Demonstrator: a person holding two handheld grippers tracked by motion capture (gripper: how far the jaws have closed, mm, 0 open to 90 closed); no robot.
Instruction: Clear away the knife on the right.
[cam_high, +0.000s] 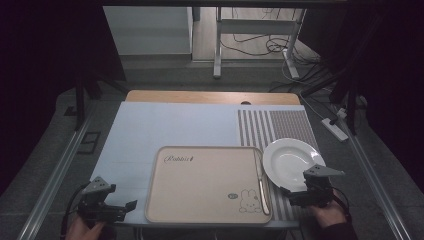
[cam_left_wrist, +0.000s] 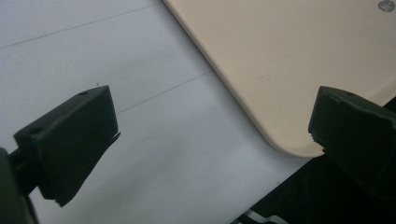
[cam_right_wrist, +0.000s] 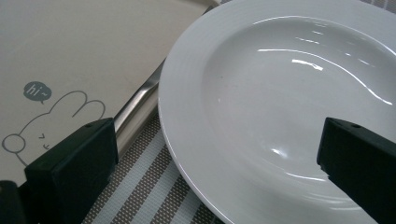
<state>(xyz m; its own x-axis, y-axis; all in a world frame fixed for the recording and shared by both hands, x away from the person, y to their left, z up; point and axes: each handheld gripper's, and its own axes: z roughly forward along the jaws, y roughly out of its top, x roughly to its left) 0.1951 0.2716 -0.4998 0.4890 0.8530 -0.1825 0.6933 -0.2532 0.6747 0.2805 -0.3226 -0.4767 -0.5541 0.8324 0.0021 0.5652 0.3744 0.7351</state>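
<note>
Likely stiff, slick, breakable plate (cam_high: 292, 162): best pinched at rim; 2 grippers, left (cam_high: 131, 206) and right (cam_high: 285, 192), wide open, empty.

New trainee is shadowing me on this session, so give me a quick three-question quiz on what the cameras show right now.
1. True or false: the white plate sits on the beige tray.
2. Which cartoon animal is printed on the tray? A) cat B) rabbit C) bear
3. Fill in: the jaws of the left gripper and of the right gripper are both ____.

Key: 1. False; it rests on the striped placemat, beside the tray. 2. B. 3. open.
</note>
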